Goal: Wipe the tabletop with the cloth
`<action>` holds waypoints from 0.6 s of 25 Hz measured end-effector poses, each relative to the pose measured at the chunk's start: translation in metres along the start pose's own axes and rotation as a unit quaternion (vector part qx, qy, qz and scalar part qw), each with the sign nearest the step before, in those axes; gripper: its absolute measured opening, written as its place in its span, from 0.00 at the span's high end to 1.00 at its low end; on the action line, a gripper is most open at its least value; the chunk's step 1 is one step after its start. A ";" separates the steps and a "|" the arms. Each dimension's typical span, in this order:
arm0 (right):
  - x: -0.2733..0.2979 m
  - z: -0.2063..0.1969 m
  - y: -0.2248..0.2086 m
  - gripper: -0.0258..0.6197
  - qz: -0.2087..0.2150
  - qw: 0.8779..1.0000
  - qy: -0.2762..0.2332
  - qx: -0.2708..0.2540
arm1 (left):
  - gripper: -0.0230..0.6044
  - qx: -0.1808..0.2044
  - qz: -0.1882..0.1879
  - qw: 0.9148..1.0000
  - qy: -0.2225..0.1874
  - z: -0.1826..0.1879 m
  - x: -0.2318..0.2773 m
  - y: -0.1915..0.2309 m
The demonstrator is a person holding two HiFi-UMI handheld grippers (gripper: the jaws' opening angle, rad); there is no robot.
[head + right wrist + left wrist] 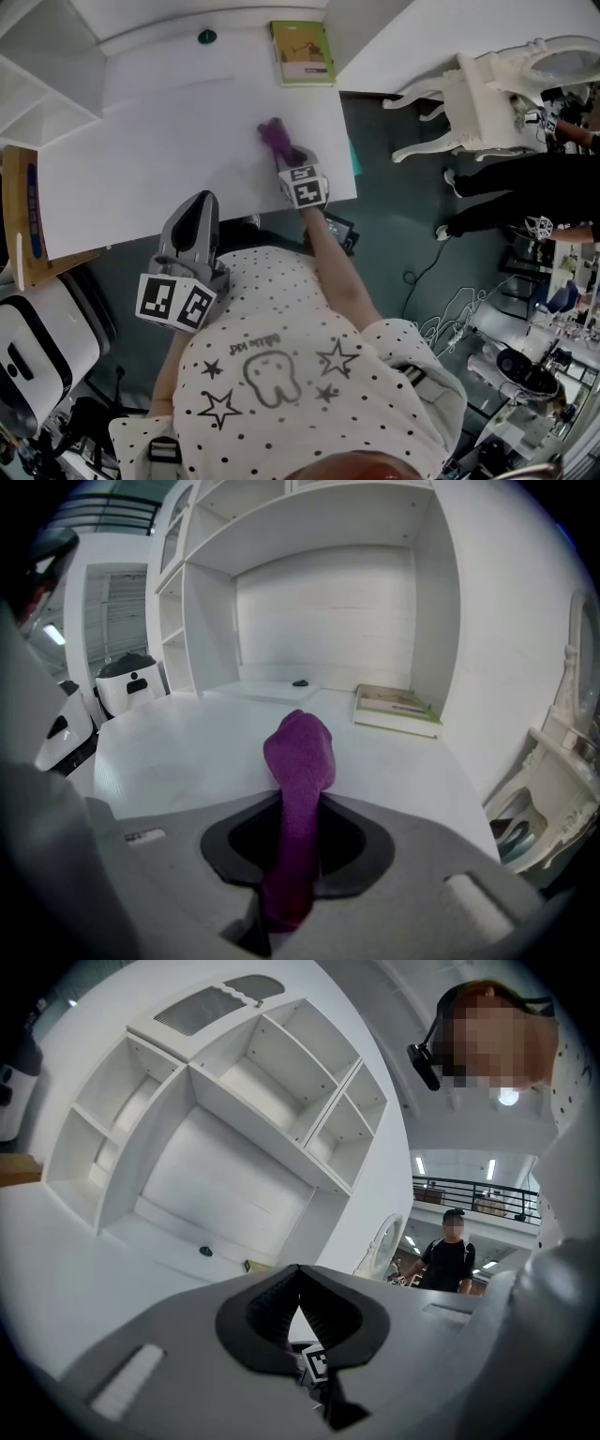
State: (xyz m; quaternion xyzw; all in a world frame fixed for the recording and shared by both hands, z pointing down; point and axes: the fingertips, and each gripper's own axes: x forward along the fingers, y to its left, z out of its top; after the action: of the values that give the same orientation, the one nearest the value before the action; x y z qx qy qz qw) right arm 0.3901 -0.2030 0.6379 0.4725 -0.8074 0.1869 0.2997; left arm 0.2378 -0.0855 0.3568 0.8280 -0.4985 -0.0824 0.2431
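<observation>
Now wiping near the table's (141, 141) right edge.
Gripping the purple cloth (274, 136) in the clenched right gripper (286, 159), long axis aimed at the far edge, with the left gripper (192, 234) pinched shut on nothing (farther off, beyond the near edge).

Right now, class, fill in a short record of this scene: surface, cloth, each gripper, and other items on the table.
Surface: white tabletop
Cloth: purple cloth, bunched, its end apparently on the tabletop
Right gripper: shut on the purple cloth, over the tabletop's right part
Left gripper: jaws together, empty, held off the near edge
Other items: green book and small dark round object at the back
</observation>
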 end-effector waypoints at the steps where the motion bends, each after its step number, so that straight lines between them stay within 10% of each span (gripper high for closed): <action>1: -0.001 -0.001 -0.002 0.85 -0.002 1.000 0.000 0.001 | 0.97 0.000 0.000 1.000 0.000 0.000 0.000 0.000; 15: -0.001 -0.011 -0.033 0.85 -0.027 1.000 0.007 0.012 | 0.97 0.004 -0.009 1.000 0.010 0.003 0.013 0.001</action>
State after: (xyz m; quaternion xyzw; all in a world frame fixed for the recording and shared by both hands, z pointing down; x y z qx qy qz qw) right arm 0.4226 -0.2115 0.6460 0.4962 -0.7902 0.1920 0.3041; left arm 0.2420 -0.0984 0.3565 0.8339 -0.4893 -0.0748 0.2442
